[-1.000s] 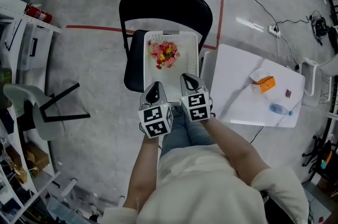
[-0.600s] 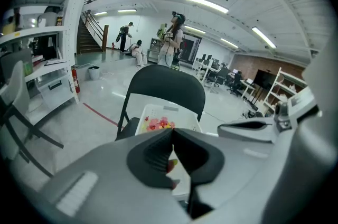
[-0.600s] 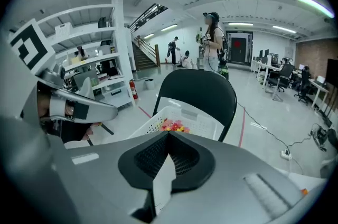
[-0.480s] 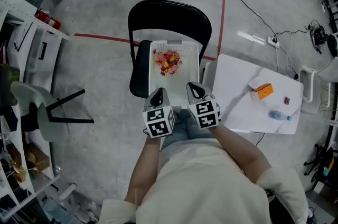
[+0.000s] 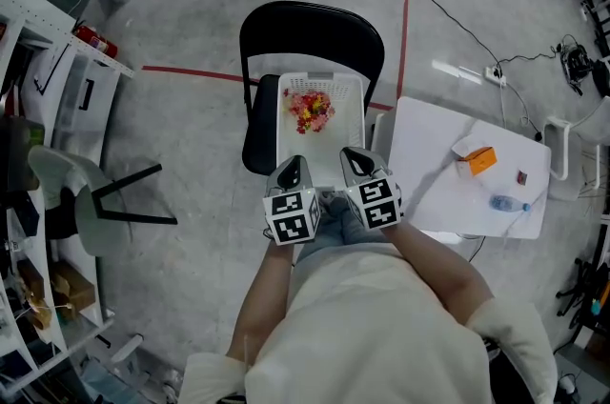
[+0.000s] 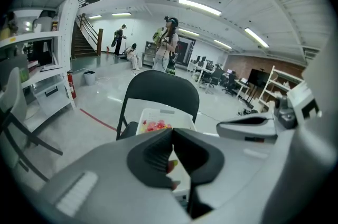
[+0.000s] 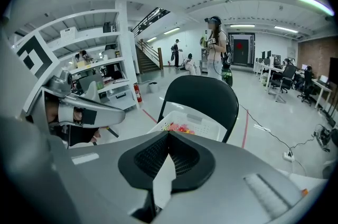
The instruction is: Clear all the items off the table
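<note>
white plastic basket (image 5: 324, 156) sits on the seat of a black folding chair (image 5: 310, 35), with a small heap of red and yellow pieces (image 5: 310, 108) in its far half. both grippers hang over the basket's near edge, side by side and close together, pointing away from the person and downward. the left gripper (image 5: 294, 171) has its jaws pressed together at the tips, nothing between them – its own view shows the dark pads meeting in front of the chair. the right gripper (image 5: 355, 162) is likewise pressed together and empty. to the right of the chair, just beside it, stands the white desk (image 5: 429, 154); an orange box (image 5: 480, 154), a clear bottle (image 5: 506, 202) lying on its side and a small dark item (image 5: 521, 175) rest toward its right end – well apart from both grippers.
</note>
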A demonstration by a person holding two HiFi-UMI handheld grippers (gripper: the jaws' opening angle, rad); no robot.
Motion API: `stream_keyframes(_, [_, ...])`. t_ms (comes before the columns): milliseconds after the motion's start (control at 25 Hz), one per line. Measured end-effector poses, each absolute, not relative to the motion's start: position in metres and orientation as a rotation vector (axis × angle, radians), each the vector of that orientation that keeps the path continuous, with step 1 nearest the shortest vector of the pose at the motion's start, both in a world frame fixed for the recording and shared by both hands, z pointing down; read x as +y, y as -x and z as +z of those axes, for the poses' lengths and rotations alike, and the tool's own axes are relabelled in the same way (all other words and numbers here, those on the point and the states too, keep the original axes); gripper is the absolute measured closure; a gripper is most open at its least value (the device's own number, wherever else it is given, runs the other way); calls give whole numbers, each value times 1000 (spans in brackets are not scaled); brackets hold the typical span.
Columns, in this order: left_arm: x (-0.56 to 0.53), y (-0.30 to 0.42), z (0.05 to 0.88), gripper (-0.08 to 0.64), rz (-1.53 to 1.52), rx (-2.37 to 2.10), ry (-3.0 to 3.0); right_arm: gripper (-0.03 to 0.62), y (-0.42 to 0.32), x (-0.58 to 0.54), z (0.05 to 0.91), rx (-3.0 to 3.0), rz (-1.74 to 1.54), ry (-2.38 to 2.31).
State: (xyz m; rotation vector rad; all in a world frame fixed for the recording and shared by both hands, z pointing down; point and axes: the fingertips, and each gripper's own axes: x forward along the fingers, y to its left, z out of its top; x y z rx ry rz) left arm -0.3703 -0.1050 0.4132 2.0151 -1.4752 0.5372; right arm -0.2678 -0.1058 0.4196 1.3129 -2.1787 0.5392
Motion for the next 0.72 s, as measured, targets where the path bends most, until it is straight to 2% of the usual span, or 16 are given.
stream_keyframes(720, [-92, 356, 395, 551, 566, -1436, -2116, 595, 261, -82, 414, -2176, 617, -1331])
